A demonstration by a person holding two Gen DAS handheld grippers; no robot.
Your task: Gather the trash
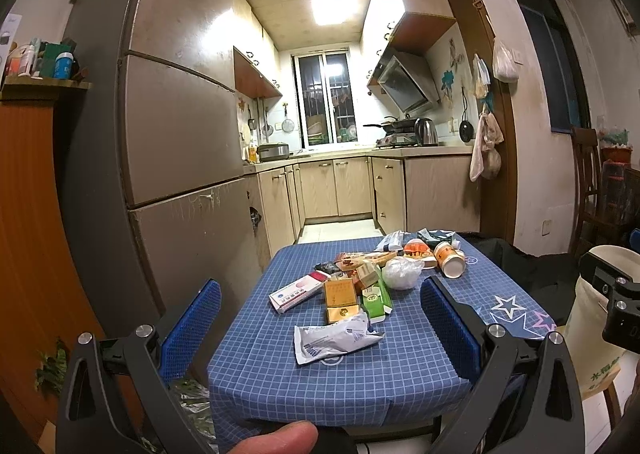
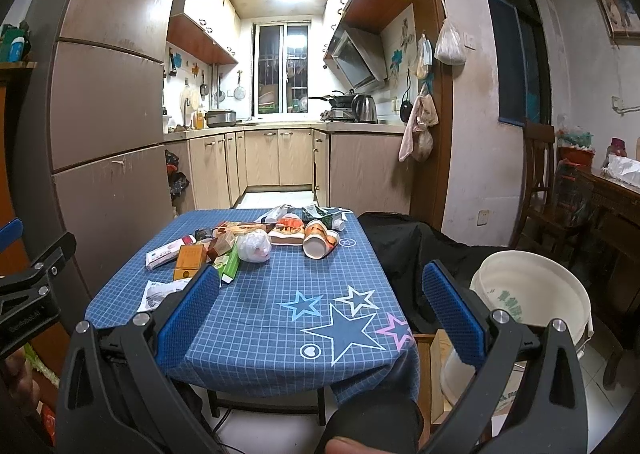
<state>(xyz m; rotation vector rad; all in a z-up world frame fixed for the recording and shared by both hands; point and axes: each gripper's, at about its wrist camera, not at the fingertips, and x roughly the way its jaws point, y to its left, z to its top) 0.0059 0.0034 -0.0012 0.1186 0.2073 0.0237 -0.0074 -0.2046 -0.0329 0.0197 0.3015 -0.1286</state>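
Observation:
Trash lies on a table with a blue checked cloth (image 1: 400, 366): a crumpled white wrapper (image 1: 334, 338) nearest, an orange box (image 1: 340, 300), a white and red box (image 1: 296, 294), a green box (image 1: 376, 300), a white plastic ball (image 1: 400, 272), a tipped paper cup (image 1: 450, 258). My left gripper (image 1: 320, 328) is open and empty, held before the table's near edge. My right gripper (image 2: 320, 304) is open and empty over the table's near right corner. The wrapper (image 2: 160, 294), cup (image 2: 320, 240) and plastic ball (image 2: 254, 246) show in the right wrist view. A white bucket (image 2: 532, 294) stands right of the table.
A tall fridge (image 1: 180, 133) stands left of the table. A black cloth (image 2: 408, 246) drapes over something at the table's right side. A wooden chair (image 2: 540, 181) and sideboard stand far right. The kitchen lies behind. The bucket also shows in the left wrist view (image 1: 592, 318).

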